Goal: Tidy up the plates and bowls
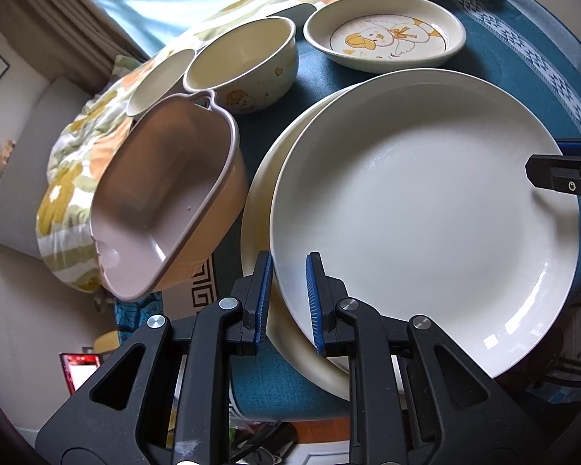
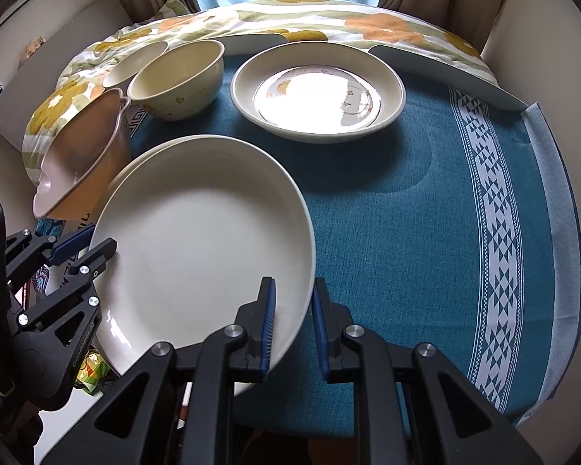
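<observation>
Both clamp the glossy round white plate: left hand-held gripper and right hand-held gripper pinching opposite rims above the woven teal worktop.

The left black two-finger gripper with blue ribbed pads and the right black two-finger gripper with blue ribbed pads both point steeply downward, each clamped on an opposite rim of the large white round ceramic plate.

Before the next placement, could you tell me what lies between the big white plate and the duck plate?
Only bare teal tablecloth separates the big white plate from the duck plate, clearest in the right wrist view.
</observation>
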The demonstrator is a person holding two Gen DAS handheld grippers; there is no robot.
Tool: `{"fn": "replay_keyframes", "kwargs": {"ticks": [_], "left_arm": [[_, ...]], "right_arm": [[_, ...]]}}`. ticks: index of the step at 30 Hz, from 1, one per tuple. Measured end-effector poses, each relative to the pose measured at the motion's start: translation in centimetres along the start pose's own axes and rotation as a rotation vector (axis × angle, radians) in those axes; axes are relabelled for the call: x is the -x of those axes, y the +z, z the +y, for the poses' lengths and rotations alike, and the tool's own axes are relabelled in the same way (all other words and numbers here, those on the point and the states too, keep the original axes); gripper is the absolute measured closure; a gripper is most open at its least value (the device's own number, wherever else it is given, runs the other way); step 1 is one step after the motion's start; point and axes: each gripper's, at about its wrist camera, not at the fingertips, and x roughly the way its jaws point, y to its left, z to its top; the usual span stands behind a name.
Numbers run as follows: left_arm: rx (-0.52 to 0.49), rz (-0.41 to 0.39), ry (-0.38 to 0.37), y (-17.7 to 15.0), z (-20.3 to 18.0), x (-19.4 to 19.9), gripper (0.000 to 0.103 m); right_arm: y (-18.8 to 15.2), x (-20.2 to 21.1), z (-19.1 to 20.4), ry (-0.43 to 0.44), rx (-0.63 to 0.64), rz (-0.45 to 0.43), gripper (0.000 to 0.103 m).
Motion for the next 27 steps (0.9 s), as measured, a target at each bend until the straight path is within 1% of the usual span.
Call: {"fn": "replay_keyframes", "kwargs": {"ticks": [8,10,12,15,19,22,25,26,27], "left_arm": [[-0.038,0.004,0.063,-0.3,-0.7,0.1,0.088],[-0.053,0.005,0.1,-0.4,-1.0,0.2,0.088],[-0.046,0.003,0.105,-0.4,-0.8,0.3,0.088],[-0.021,0.005,0.071,-0.3,-0.2,0.3,0.088],[-0.012,0.009,0.064,-0.3,-0.1,0.2,0.088],[0.022,0.026,0.024,-0.1,0.7,0.5,0.088],[0.068,-0.002,-0.027,0.5,1.8,2.5,0.088],[0.087,-0.016,-0.047,0.9,2.2,3.3,0.084],[0.11,-0.037,-0.073,1.3,2.7,4.3,0.082]], "right_arm": [[0.0,0.0,0.4,-0.027,0.027,0.0,0.086],[0.0,-0.1,0.4,-0.029,0.028,-0.001,0.086],[0.0,0.0,0.4,-0.025,0.026,-0.001,0.086],[0.0,-0.1,0.4,-0.022,0.025,-0.001,0.086],[0.0,0.0,0.3,-0.015,0.024,0.0,0.086],[0.0,0.4,0.0,0.007,0.008,-0.003,0.086],[0.6,2.1,-0.5,0.002,-0.014,-0.04,0.086],[0.8,2.8,-0.8,0.017,-0.024,-0.051,0.086],[1.2,3.6,-1.2,0.04,-0.037,-0.061,0.086]]}}
